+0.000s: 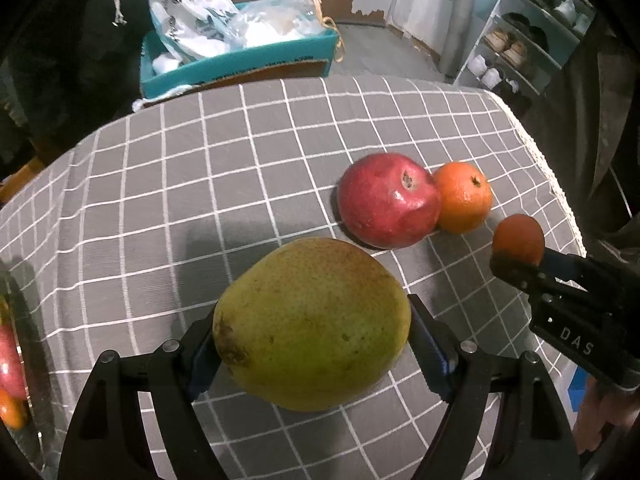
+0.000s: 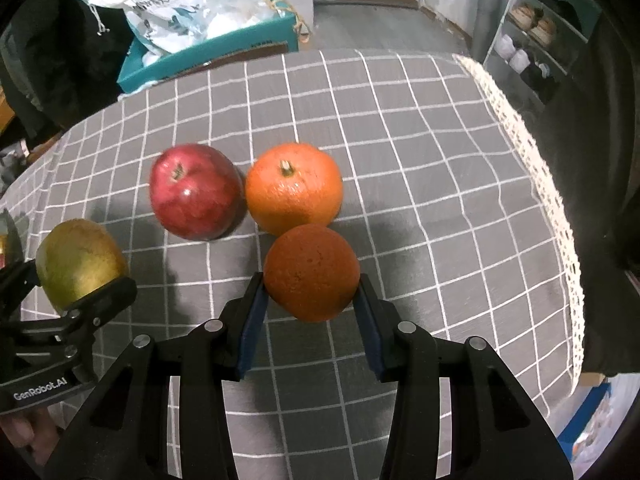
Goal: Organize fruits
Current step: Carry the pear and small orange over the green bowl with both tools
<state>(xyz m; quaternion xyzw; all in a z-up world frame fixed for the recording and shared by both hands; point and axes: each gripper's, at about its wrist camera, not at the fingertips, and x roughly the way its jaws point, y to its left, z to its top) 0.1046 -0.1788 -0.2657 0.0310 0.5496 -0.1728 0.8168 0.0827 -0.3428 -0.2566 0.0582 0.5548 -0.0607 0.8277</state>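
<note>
My left gripper [image 1: 312, 336] is shut on a large yellow-green pear [image 1: 312, 320], held just above the checked tablecloth [image 1: 200, 184]. The same pear [image 2: 78, 264] shows at the left of the right wrist view, in the left gripper [image 2: 76, 292]. My right gripper [image 2: 312, 292] is shut on a small dark-orange fruit [image 2: 311, 272], also seen as the small fruit [image 1: 518, 244] in the right gripper [image 1: 516, 260] at the right of the left wrist view. A red apple [image 2: 196, 192] and an orange [image 2: 294, 194] rest side by side on the cloth; the apple [image 1: 388, 200] and orange [image 1: 463, 197] lie beyond the pear.
A teal cardboard box [image 1: 240, 60] with plastic bags stands behind the table. A shoe rack [image 1: 520, 44] is at the back right. The cloth's lace edge [image 2: 532, 168] marks the table's right side. At the far left edge, a dark rim [image 1: 20, 320] holds red and orange fruit.
</note>
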